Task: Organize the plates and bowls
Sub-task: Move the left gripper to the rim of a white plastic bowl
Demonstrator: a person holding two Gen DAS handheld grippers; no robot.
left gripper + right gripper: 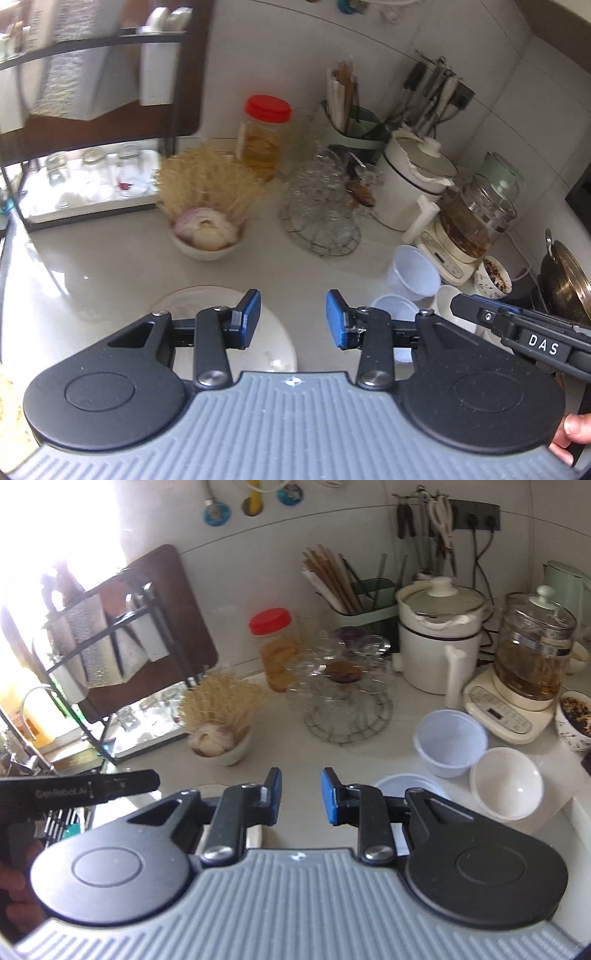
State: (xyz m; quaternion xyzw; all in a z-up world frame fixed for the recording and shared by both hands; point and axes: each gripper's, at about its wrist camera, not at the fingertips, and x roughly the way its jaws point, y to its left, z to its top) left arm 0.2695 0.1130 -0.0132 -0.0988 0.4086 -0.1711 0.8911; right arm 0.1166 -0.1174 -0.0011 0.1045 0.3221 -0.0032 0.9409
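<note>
Currently both the left gripper (293, 319) and right gripper (301, 795) gape wide, holding nothing; plate (273, 332) at 6 o'clock, white bowl (506, 788) at 3 o'clock.

Daylight floods in from the left; in the right wrist view the top-left corner is blown out to pure white, washing over the dish rack (110, 635). Left wrist view is evenly lit w/ no blowout, but the rack (92, 122) and upper left are smeared by motion blur. Soft glare streaks sit on the glossy countertop (110, 269); shadows are faint & diffuse. Both views show strong fisheye bending, wall tile lines curving, corners going dark. Centre objects are a bit soft, not crisp.
</note>
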